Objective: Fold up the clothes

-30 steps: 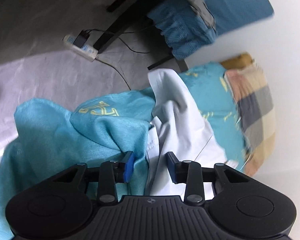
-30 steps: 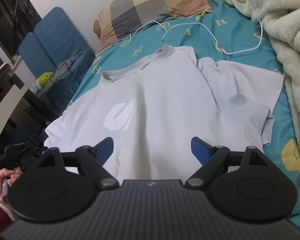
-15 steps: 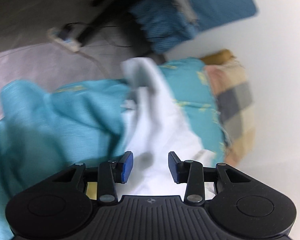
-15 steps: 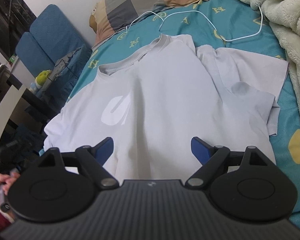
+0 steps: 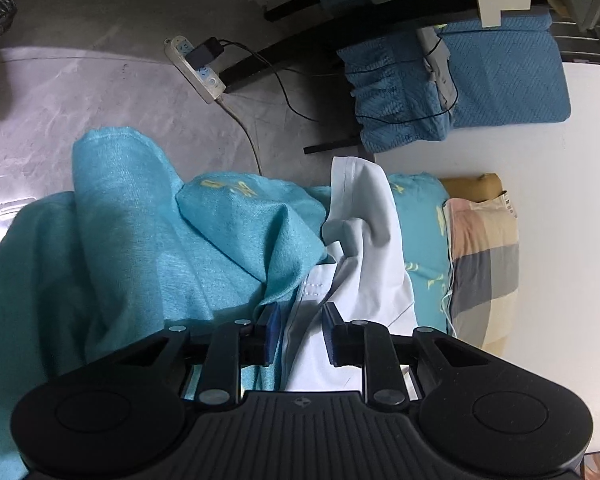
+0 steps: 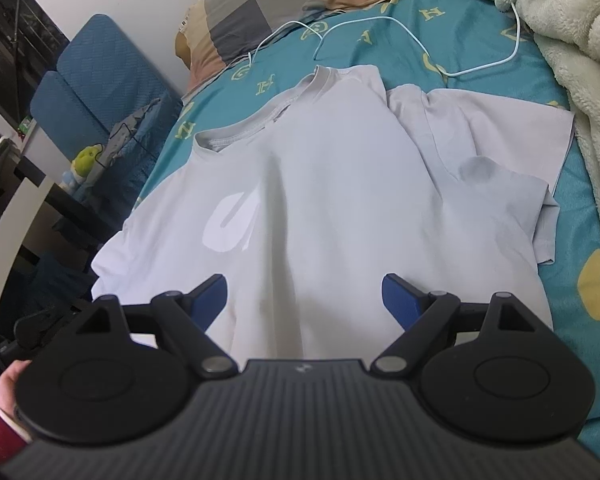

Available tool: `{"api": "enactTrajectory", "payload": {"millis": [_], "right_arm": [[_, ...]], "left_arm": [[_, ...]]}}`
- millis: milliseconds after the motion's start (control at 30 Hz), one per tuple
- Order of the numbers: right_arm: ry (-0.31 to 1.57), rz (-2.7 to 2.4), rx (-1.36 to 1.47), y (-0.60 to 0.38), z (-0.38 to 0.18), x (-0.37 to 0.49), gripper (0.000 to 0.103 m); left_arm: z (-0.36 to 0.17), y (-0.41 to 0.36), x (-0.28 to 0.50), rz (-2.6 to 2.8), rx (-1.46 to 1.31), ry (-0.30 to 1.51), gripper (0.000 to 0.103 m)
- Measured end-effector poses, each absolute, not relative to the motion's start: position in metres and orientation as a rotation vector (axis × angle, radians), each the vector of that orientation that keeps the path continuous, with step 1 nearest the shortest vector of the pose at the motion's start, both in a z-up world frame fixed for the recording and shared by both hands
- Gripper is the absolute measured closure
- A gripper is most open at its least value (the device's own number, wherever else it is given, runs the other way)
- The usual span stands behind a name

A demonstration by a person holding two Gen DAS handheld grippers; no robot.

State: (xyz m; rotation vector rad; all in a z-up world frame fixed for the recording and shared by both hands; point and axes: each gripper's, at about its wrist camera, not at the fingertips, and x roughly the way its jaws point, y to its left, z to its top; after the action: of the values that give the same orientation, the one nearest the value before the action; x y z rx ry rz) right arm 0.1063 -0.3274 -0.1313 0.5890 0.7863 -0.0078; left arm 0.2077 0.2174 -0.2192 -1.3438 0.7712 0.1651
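Observation:
A pale grey T-shirt (image 6: 332, 184) lies spread face up on the teal bedsheet (image 6: 380, 40), collar toward the pillow, its right sleeve folded over. My right gripper (image 6: 304, 296) is open wide and empty, above the shirt's lower hem. In the left wrist view the shirt's left edge and sleeve (image 5: 364, 216) hang over the bed's side. My left gripper (image 5: 298, 332) is open with the shirt's hem edge between its jaws, not clamped.
A checked pillow (image 6: 284, 4) and a white cable (image 6: 400, 32) lie at the bed's head. A fluffy green blanket (image 6: 572, 60) is piled at the right. Beside the bed are a blue cushioned chair (image 5: 460, 80), a power strip (image 5: 196, 68) and bunched teal sheet (image 5: 140, 240).
My left gripper swung about and came back to the shirt's hanging edge at the bed's side. My right gripper drifted slightly forward over the shirt, staying open.

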Motion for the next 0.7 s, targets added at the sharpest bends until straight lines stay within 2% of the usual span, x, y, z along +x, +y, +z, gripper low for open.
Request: {"api": "enactTrajectory", "payload": {"millis": [67, 133, 167, 200, 467, 600, 700], "right_arm": [[0.787, -0.007, 0.59, -0.328, -0.132, 0.106, 0.017], [0.785, -0.007, 0.587, -0.327, -0.132, 0.106, 0.017], [0.784, -0.007, 0.585, -0.327, -0.132, 0.107, 0.017], [0.782, -0.008, 0.583, -0.327, -0.132, 0.106, 0.017], [0.771, -0.018, 0.59, -0.329, -0.131, 0.106, 0.017], [0.745, -0.043, 0.601, -0.338, -0.127, 0.105, 0.017], [0.716, -0.076, 0.619, -0.351, -0.124, 0.104, 0.017]], "left_arm": [[-0.221, 0.217, 0.212, 0.159, -1.34, 0.756, 0.076], [-0.222, 0.215, 0.219, 0.146, -1.325, 0.735, 0.078], [-0.219, 0.214, 0.221, 0.139, -1.298, 0.728, 0.082], [-0.215, 0.212, 0.223, 0.131, -1.267, 0.721, 0.093], [-0.146, 0.209, 0.212, 0.18, -1.06, 0.635, 0.095], [-0.152, 0.205, 0.222, 0.307, -0.758, 0.793, 0.095], [-0.16, 0.198, 0.227, 0.302, -0.68, 0.884, 0.094]]}}
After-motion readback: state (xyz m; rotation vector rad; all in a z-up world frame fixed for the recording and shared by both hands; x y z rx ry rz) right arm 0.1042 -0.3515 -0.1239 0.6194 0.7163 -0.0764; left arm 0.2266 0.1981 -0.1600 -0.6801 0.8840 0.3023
